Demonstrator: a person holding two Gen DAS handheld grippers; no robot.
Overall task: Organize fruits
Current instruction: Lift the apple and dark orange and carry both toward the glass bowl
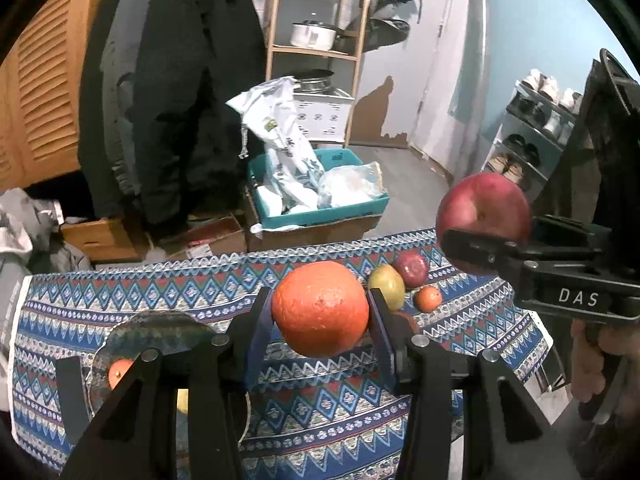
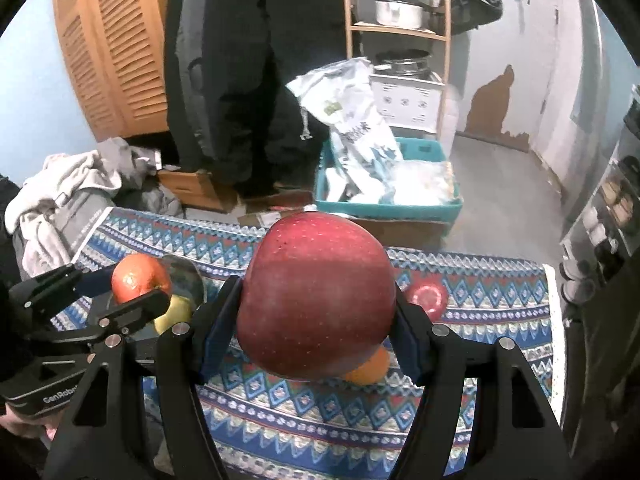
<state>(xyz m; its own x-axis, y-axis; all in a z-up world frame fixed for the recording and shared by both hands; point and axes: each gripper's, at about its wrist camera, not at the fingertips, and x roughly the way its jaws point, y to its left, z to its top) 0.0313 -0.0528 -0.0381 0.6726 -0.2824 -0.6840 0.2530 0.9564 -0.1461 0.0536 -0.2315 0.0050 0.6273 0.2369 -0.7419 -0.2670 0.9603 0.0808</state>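
My right gripper (image 2: 316, 300) has its jaws spread wide and clenched on a big red apple (image 2: 318, 296), held above the patterned worktop (image 2: 500, 320). My left gripper (image 1: 320, 312) grips an orange (image 1: 320, 308) between narrower jaws, over the glass bowl (image 1: 160, 336). A yellow-green apple (image 1: 387, 286), a small red apple (image 1: 411, 268) and a small orange (image 1: 428, 298) lie on the worktop just beyond.

I'm in a lived-in home, some entry or storage corner: dark winter coats (image 2: 256, 72) hang by louvered wooden doors (image 2: 116, 48), a steel pot (image 1: 313, 35) sits on a wooden shelf unit (image 1: 316, 51), shoes fill a metal rack (image 1: 532, 132), and peeling paint scars the wall (image 2: 496, 100).
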